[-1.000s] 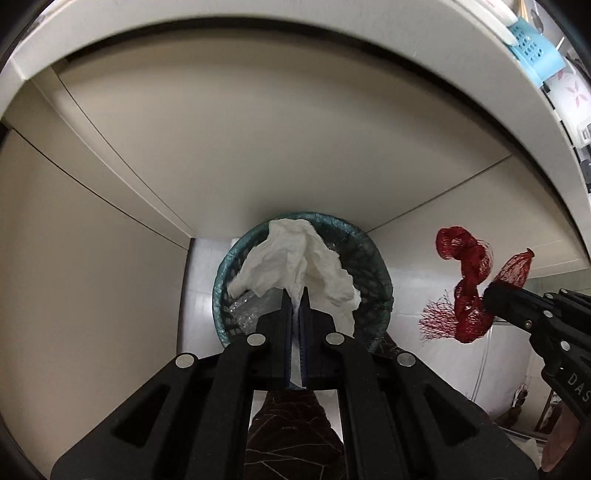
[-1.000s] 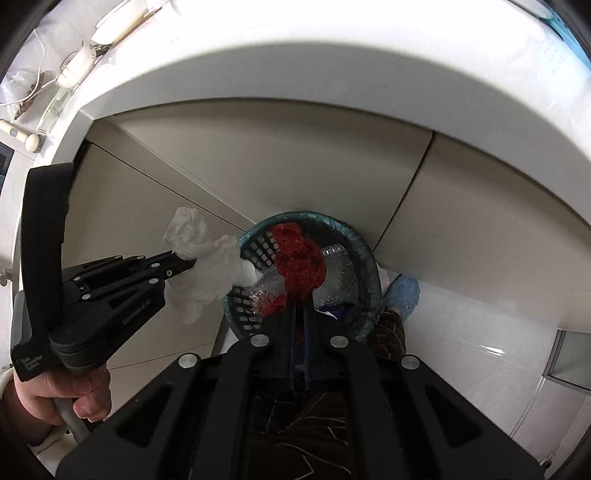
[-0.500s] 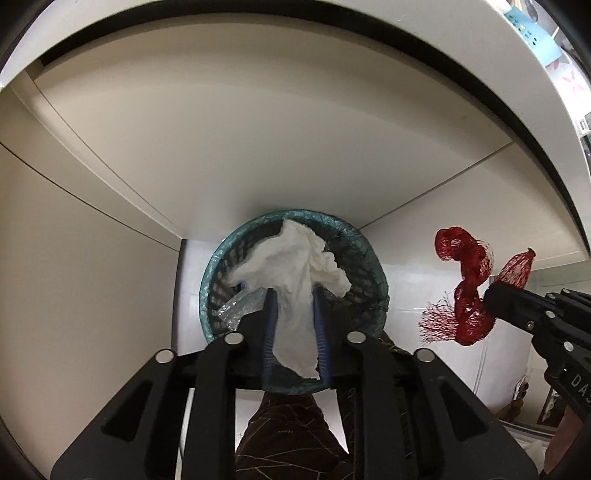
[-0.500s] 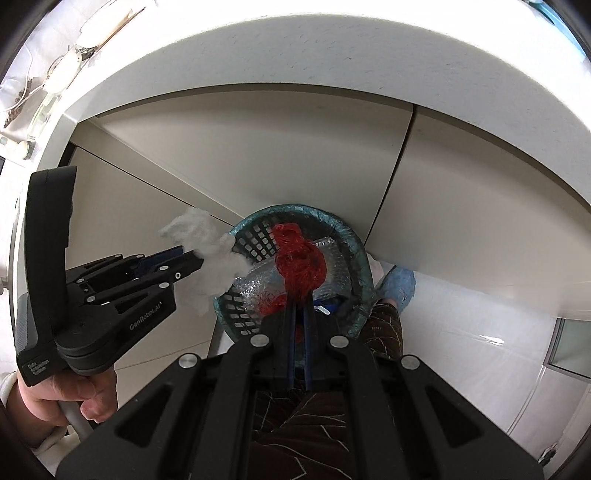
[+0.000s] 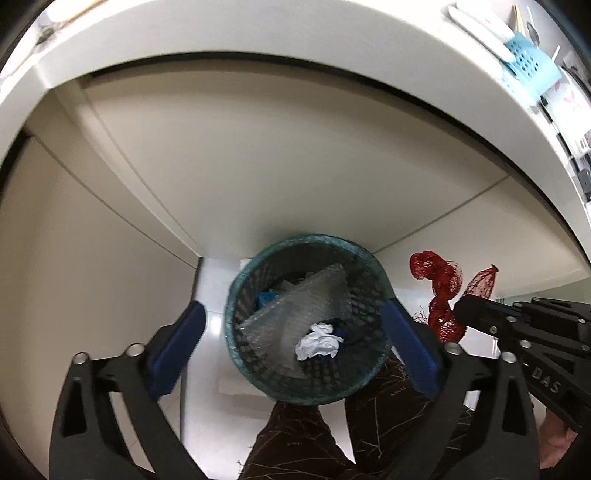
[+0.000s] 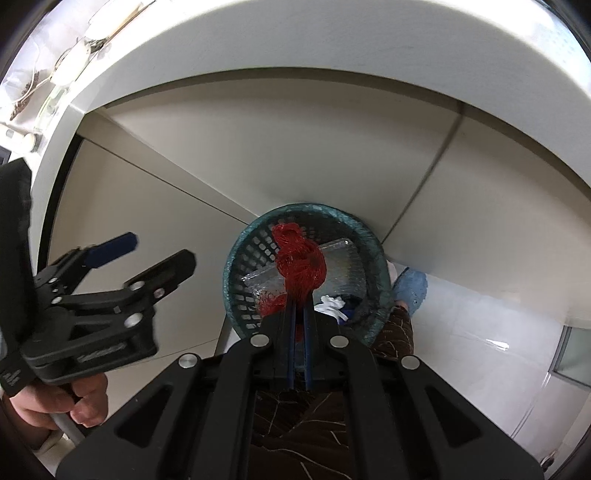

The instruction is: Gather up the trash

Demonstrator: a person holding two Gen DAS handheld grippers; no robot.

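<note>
A teal mesh waste basket [image 5: 236, 354] [image 6: 236, 280] stands on the floor below both grippers. Inside it lie a crumpled white tissue [image 5: 317, 345] [image 6: 332, 304] and a clear bubble-wrap sheet [image 5: 295, 314]. My left gripper [image 5: 291, 343] [image 6: 159, 251] hangs above the basket, its jaws opening wide with nothing between them. My right gripper [image 6: 300, 295] [image 5: 458, 306] is shut on a red net bag [image 6: 299, 262] [image 5: 443, 295] that dangles over the basket.
Beige cabinet doors [image 5: 258, 166] rise behind the basket under a white counter edge [image 5: 295, 33]. A light blue basket [image 5: 528, 62] sits on the counter. A person's dark patterned trouser legs [image 5: 317, 435] and a blue slipper [image 6: 410, 288] stand by the basket.
My left gripper opened wide and let go of the white tissue, which dropped into the basket; the gripper rose a little. The right gripper still holds the red net.
</note>
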